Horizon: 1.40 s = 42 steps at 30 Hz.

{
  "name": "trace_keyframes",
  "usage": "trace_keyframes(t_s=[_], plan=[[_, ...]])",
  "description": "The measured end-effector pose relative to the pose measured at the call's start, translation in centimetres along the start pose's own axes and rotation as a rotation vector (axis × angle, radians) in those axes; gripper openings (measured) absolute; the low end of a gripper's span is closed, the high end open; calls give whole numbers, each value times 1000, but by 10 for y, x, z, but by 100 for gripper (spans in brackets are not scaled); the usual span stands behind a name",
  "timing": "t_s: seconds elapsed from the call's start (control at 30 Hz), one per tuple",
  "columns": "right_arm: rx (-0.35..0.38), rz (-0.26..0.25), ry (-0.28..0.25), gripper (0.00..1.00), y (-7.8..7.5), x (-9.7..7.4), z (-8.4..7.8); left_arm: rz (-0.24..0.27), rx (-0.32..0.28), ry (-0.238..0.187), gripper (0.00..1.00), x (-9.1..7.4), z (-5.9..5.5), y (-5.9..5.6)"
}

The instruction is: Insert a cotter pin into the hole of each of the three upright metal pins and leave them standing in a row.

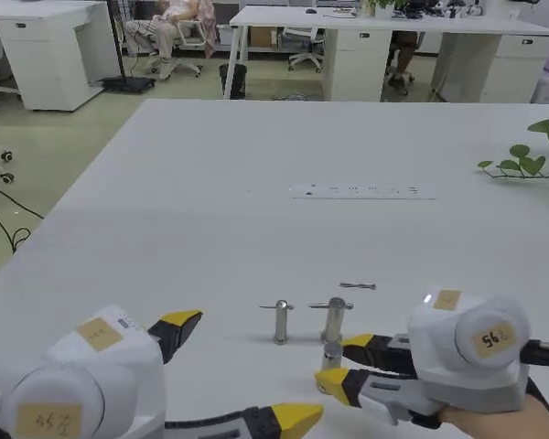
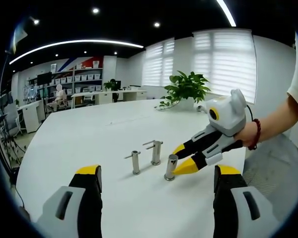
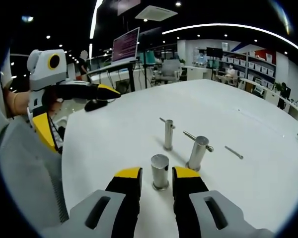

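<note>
Three upright metal pins stand close together on the white table (image 1: 210,201). The left pin (image 1: 281,322) and the middle pin (image 1: 335,318) each carry a cotter pin through the top. The nearest pin (image 1: 330,357) (image 3: 160,171) has a bare top and stands between the yellow tips of my right gripper (image 1: 345,361) (image 3: 157,172), with slim gaps on both sides. A loose cotter pin (image 1: 358,286) (image 3: 233,152) lies flat just behind the row. My left gripper (image 1: 236,366) (image 2: 157,171) is wide open and holds nothing, short of the pins.
A white power strip (image 1: 361,191) lies mid-table and a leafy plant (image 1: 531,155) reaches in from the right edge. Beyond the table's far edge are desks, chairs and a seated person (image 1: 169,27).
</note>
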State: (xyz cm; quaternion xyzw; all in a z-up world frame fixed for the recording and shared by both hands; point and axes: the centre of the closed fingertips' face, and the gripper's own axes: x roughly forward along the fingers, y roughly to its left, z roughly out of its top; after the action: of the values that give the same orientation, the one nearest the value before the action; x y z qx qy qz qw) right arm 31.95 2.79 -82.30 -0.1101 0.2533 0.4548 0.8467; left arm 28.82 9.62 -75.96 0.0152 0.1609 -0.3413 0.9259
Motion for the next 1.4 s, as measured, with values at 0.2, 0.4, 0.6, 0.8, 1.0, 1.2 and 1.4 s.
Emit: trace_keyframes(t_s=[0.2,0.4,0.6,0.8,1.0,1.2,1.4], plan=[[4,3,3,29,-8,-9,0,-4,3,0,96,2,1,-1],[-6,-10,24,29,-23,-18,-4,-17,2,1,99,6,1,-2],[8,-27,45,30,-46,-24,-7,-24,2,-3,99,8,3,-1],[0,-36,77,30,-72,-26,-11,-26,-11,-16,99,9,3,-1],[-8,-43,101,29,-97,-23,-11,-23,-5,-9,99,10,0,1],[4,-50,122,29,-115,-16,-8,-18,-4,-5,97,13,-1,3],[-1,-49,139,27,-128,-7,-3,-20,-1,-2,95,16,-2,4]])
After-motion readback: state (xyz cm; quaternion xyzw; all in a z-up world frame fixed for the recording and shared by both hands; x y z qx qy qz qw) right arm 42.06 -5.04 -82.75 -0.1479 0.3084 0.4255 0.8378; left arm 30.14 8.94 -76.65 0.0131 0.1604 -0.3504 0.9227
